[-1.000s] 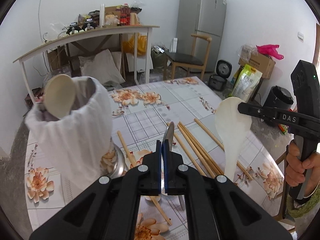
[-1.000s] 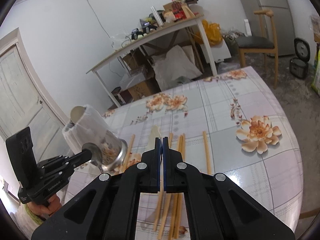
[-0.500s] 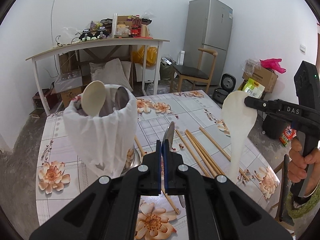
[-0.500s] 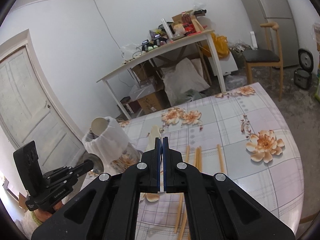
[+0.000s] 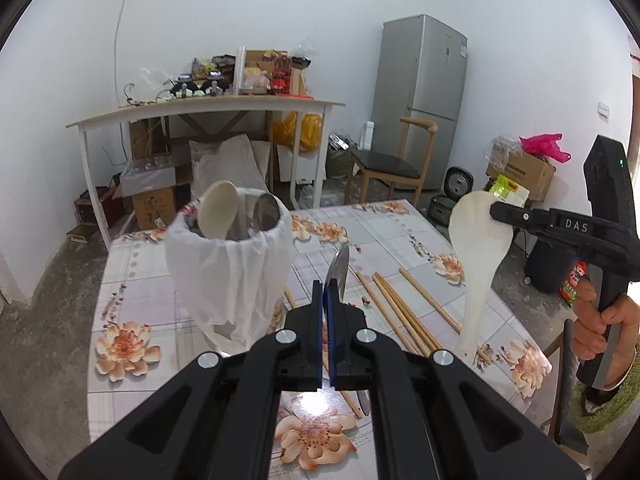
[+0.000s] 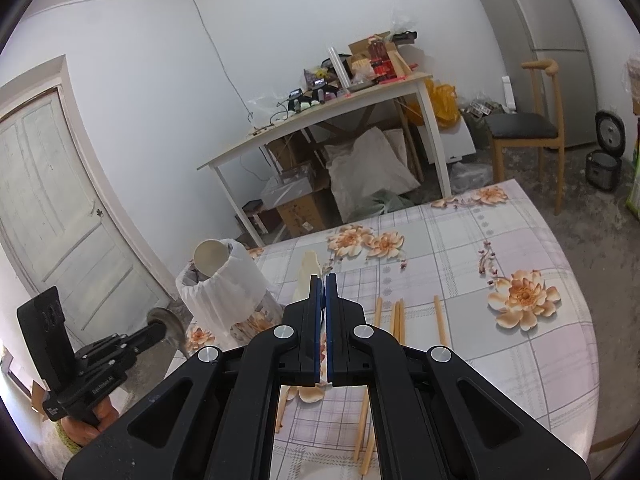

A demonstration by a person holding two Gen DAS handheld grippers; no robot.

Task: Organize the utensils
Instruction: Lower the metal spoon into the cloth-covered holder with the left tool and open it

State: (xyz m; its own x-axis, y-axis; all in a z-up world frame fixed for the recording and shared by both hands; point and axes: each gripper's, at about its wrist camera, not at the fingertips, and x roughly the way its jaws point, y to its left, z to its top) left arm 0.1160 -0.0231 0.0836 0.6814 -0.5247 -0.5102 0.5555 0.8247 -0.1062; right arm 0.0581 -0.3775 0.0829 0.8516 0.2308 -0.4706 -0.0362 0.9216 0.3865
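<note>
A: Both are loaded. The left hand-held gripper (image 5: 325, 304) is clenched on a metal spoon (image 5: 338, 274), just right of the holder (image 5: 228, 268); the right hand-held gripper (image 6: 320, 300) is clamped on the white rice paddle (image 5: 478, 256), held by its blade, well right of the holder.

B: Risk?

A: The holder is draped in a thin bag and already has a pale spoon (image 5: 218, 216) and a metal one inside (crowded mouth). I'd guess an incoming handle could snag the plastic or tip it.

B: Room?

A: The tabletop (image 6: 460, 248) is bare beyond the holder; chopsticks (image 5: 400, 312) lie loose to its right, near the edge, where a low pass might sweep them off.
</note>
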